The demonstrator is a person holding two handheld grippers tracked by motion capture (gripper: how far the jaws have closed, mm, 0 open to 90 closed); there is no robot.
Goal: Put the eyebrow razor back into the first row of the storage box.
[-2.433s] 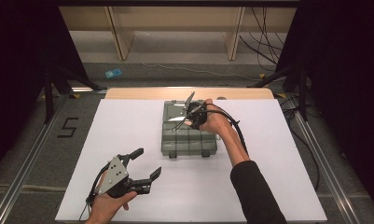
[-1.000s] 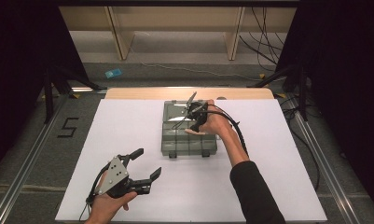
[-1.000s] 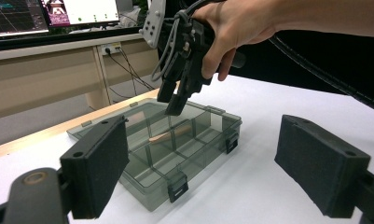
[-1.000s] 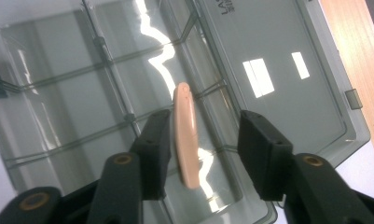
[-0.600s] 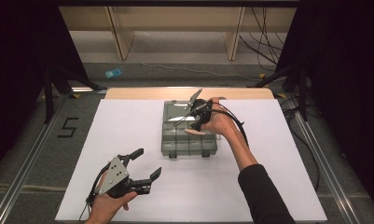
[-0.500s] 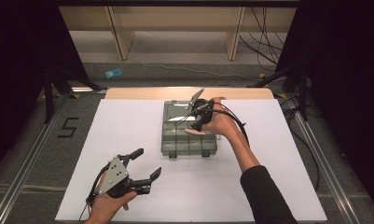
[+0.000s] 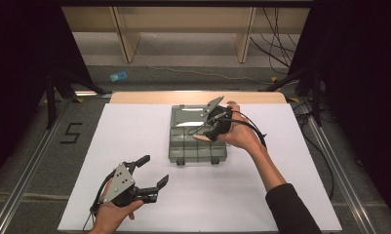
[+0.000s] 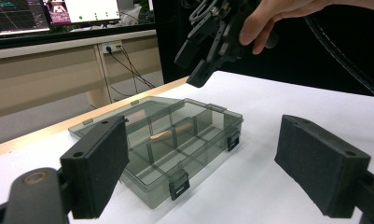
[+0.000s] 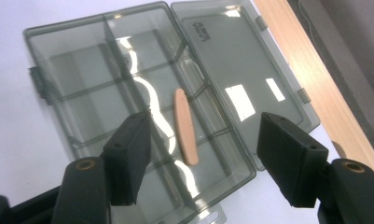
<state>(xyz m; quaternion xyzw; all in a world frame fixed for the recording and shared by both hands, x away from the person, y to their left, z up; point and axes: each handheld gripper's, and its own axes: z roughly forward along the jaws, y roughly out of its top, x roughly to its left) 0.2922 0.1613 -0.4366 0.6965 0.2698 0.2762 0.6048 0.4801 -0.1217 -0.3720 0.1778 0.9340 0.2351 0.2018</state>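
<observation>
Right gripper (image 9: 201,161) hovers spread above the peach stick (image 9: 184,127) in the organizer box (image 7: 176,146); left gripper (image 7: 151,173) waits spread; next, probably a descent and pinch.

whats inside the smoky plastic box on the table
The smoky grey translucent plastic compartment box holds one flat tan wooden stick, lying in a compartment. The other compartments look empty, though glare and the right gripper's black fingers cover parts of them.
</observation>
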